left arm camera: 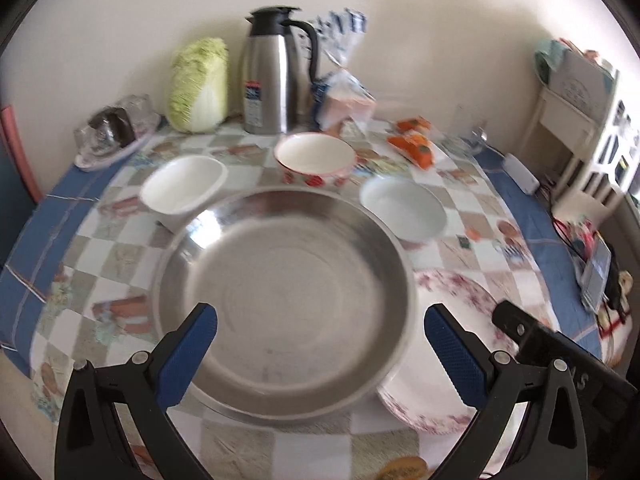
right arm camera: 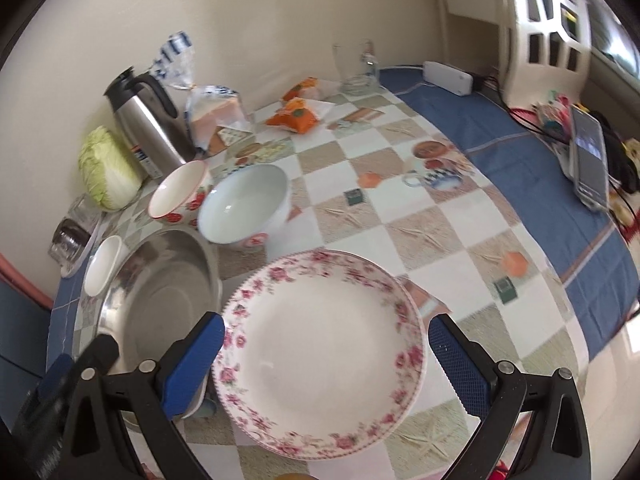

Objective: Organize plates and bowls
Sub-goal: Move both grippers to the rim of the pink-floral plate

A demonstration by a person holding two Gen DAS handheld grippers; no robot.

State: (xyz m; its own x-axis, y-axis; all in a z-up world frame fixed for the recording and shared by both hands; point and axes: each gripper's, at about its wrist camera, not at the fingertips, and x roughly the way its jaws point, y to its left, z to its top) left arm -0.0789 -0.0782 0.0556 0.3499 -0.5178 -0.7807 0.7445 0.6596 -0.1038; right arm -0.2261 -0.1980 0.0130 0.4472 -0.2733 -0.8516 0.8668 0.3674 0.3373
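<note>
A wide steel basin [left arm camera: 280, 304] [right arm camera: 160, 300] lies on the checked tablecloth, and my left gripper [left arm camera: 320, 356] is open just above its near rim. To its right lies a white plate with pink flowers [right arm camera: 320, 356] [left arm camera: 452, 300], under my open right gripper [right arm camera: 326, 360]. Behind them stand a square white bowl [left arm camera: 182, 190] [right arm camera: 102, 266], a white bowl with red flowers [left arm camera: 314, 158] [right arm camera: 180, 192] and a plain white bowl [left arm camera: 404, 210] [right arm camera: 244, 204]. Neither gripper holds anything.
Along the wall stand a cabbage [left arm camera: 198, 86], a steel thermos jug [left arm camera: 270, 72], a bagged loaf [left arm camera: 344, 96], orange packets [right arm camera: 296, 114] and a glass [right arm camera: 356, 68]. A phone [right arm camera: 588, 156] and cables lie at the right edge. A white shelf [right arm camera: 540, 28] stands beyond.
</note>
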